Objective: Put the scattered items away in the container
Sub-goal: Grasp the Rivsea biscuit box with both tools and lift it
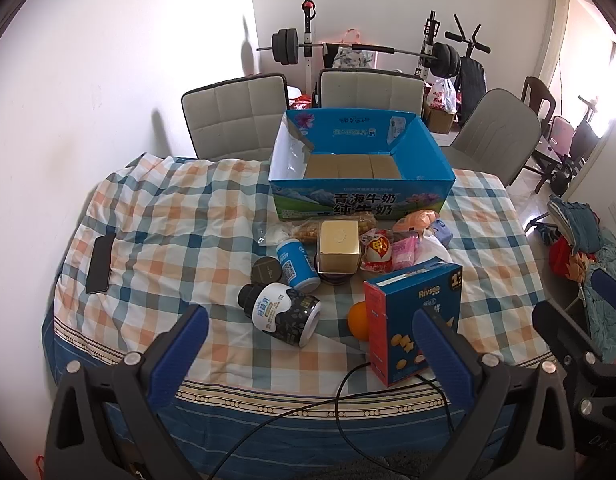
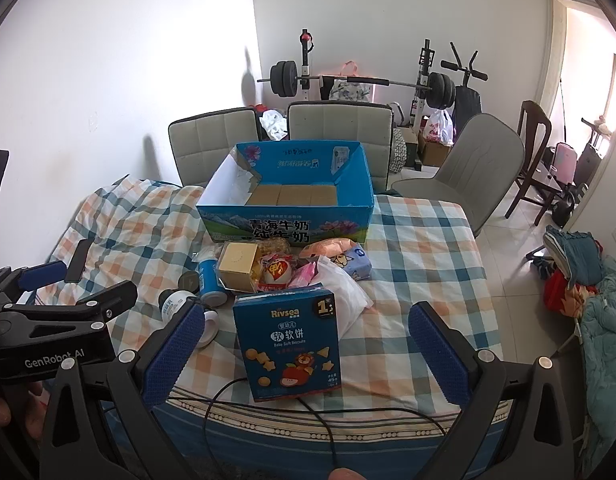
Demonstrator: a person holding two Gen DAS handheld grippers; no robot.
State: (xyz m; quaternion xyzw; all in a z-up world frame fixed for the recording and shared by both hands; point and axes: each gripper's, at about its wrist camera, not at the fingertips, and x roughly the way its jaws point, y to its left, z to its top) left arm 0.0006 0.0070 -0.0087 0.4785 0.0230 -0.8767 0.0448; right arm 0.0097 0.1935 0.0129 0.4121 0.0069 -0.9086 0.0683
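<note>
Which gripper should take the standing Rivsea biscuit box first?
Probably the right gripper: the Rivsea biscuit box stands centred between its open fingers. From the left gripper the box sits off to the right, with only the yogurt bottle ahead.

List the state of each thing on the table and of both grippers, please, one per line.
milk carton box: open on top, nothing inside.
biscuit box: upright, closed.
black-and-white bottle: lying on its side, capped.
blue can: lying tilted.
gold box: closed.
orange: partly hidden behind the biscuit box.
phone: flat, screen dark.
left gripper: open, holds nothing.
right gripper: open, holds nothing.
</note>
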